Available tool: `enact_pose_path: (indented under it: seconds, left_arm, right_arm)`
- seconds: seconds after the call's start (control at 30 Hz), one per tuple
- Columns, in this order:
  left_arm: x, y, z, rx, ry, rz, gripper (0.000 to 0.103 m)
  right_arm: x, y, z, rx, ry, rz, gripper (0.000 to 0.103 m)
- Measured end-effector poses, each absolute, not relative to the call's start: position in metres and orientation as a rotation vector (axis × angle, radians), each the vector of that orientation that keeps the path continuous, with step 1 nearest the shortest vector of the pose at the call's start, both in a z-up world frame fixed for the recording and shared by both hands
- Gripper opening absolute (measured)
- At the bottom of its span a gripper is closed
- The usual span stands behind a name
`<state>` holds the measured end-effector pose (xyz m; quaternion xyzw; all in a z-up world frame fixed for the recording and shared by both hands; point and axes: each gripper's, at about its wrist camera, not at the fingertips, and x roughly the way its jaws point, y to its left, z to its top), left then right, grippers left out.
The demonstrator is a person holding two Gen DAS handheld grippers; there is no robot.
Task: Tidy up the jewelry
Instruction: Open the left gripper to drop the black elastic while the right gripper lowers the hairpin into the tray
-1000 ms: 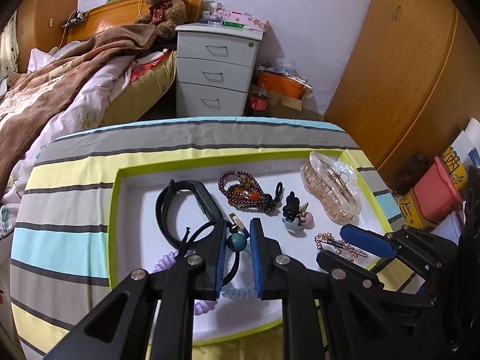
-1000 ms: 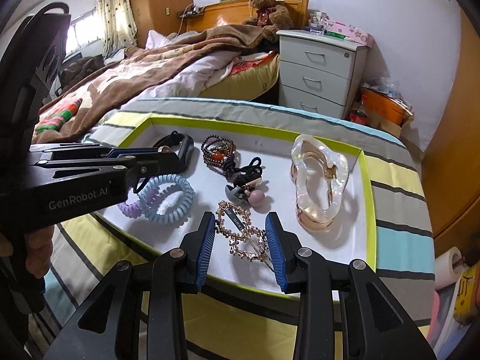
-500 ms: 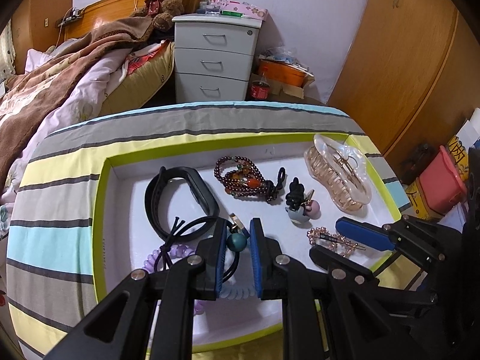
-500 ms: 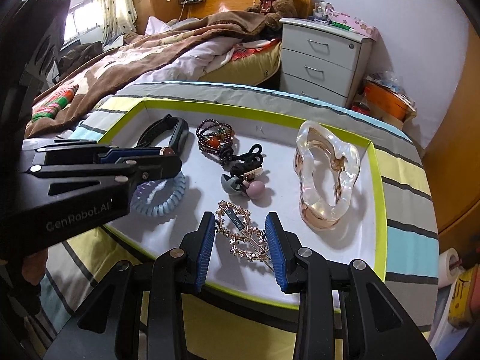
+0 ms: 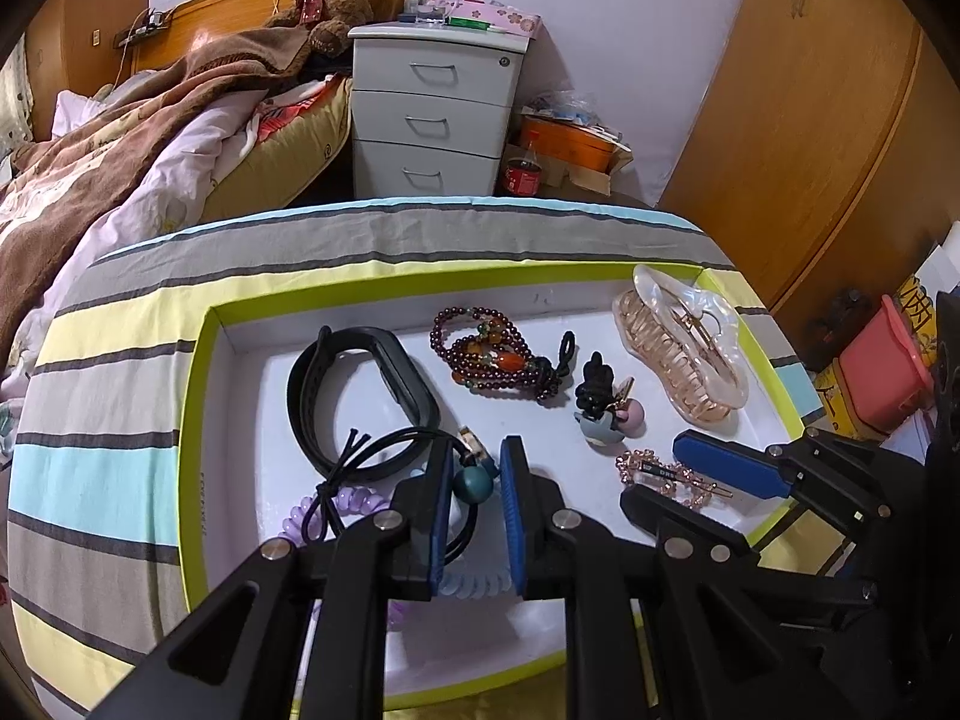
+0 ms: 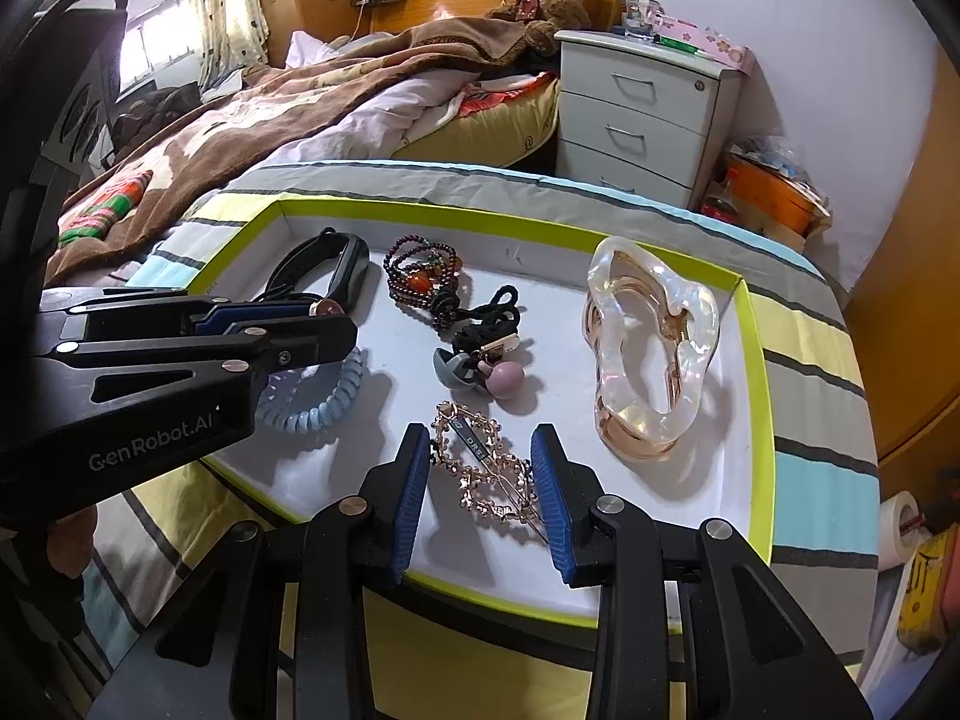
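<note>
**Left wrist view: little has changed, both grips hold**

Your left gripper (image 5: 474,483) stays clenched on the black hair tie with the teal bead (image 5: 472,481), as 1 second ago, just above the coil ties at the tray's (image 5: 198,396) near left. Your right gripper (image 6: 480,480) still straddles the rose-gold hair clip (image 6: 489,468) at the near edge, jaws apart, not pressing. Nothing is sorted yet.

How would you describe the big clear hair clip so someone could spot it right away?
Find the white tray with the lime-green rim on the striped cloth. The hair clip lies alone toward its right side, beyond the rose-gold barrette. It is the largest piece: glossy, translucent, pearly-peach, with long curved teeth.
</note>
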<state>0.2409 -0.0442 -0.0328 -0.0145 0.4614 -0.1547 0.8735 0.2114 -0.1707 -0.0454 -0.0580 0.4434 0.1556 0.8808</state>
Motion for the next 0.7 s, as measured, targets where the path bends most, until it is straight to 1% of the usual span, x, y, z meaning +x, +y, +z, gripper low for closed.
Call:
enact_pose_path:
  seconds: [0.1, 0.17, 0.33, 0.47, 0.53, 0.7]
  left_arm:
    - [0.2410, -0.0439, -0.0328, -0.032, 0.964, -0.321, 0.018]
    - [0.2407, -0.0439, -0.0324, -0.033, 0.963, -0.321, 0.028]
    - [0.2406, -0.0432, -0.0322, -0.039, 0.966, -0.324, 0.030]
    - [0.2401, -0.0434, -0.0317, -0.040, 0.966, -0.328, 0.038]
    - [0.2400, -0.0437, -0.0314, -0.041, 0.965, -0.328, 0.040]
    - [0.2401, -0.0437, -0.0299, -0.042, 0.965, -0.318, 0.041]
  right_arm:
    - [0.2112, -0.1712, -0.0456, -0.119, 0.925, 0.324, 0.036]
    - [0.2112, -0.1714, -0.0459, -0.115, 0.927, 0.325, 0.036]
    - [0.2116, -0.1720, -0.0460, -0.111, 0.930, 0.324, 0.036]
    - [0.2116, -0.1726, -0.0464, -0.110, 0.930, 0.321, 0.037]
    - [0.2112, -0.1729, -0.0469, -0.106, 0.931, 0.320, 0.037]
    - [0.2095, -0.1738, -0.0466, -0.101, 0.931, 0.317, 0.037]
